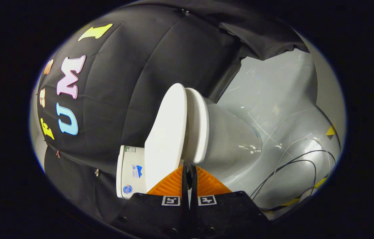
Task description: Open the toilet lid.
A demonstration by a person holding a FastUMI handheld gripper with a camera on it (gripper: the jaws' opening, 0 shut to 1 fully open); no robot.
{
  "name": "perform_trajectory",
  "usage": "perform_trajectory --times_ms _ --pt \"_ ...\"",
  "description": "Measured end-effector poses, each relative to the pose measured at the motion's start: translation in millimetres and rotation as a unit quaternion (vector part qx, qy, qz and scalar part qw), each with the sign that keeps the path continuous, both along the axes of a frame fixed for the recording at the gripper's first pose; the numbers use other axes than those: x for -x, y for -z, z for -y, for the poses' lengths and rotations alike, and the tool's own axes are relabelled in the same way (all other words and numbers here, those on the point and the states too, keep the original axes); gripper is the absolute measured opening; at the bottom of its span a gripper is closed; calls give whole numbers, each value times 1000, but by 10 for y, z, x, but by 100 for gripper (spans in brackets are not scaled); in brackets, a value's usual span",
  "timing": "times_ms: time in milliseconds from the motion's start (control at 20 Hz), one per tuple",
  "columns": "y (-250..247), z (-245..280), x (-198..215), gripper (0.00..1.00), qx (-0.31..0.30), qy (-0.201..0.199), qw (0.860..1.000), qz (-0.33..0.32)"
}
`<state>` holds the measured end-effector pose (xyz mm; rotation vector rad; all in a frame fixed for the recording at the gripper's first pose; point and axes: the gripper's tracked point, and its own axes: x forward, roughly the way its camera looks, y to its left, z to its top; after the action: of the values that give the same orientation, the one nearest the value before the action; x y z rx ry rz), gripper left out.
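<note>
The view is rolled on its side. The white toilet lid (pixel 166 132) lies against the white seat (pixel 197 126), with only a thin dark seam between them. The grey-white bowl (pixel 236 142) bulges out beyond the seat. My gripper (pixel 188 168) is shut, its fingers pressed together with nothing seen between them. The tips sit just short of the seam where lid and seat meet, at the end near the tank (pixel 129 172). I cannot tell whether the tips touch the lid's edge.
A black cloth wall (pixel 123 76) hangs behind the toilet. A glossy grey floor (pixel 273 89) spreads past the bowl, with thin cables (pixel 301 159) looping across it and yellow-black tape (pixel 330 131) at its far side.
</note>
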<state>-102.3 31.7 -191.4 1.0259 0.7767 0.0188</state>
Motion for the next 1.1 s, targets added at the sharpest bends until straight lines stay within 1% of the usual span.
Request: perform_trajectory --times_ms 100,250,450,550,750,1100 --pt "-117 -56 6 5 14 -6 1000 0" --pt "-381 -91 -31 5 21 -1 1000 5" --pt "-597 -192 -65 5 66 -12 998 7" --pt "-754 -252 -85 5 58 -6 998 9" --pt "-1078 -476 -132 5 42 -14 999 21" --pt "-1595 -942 -256 5 91 -42 994 46"
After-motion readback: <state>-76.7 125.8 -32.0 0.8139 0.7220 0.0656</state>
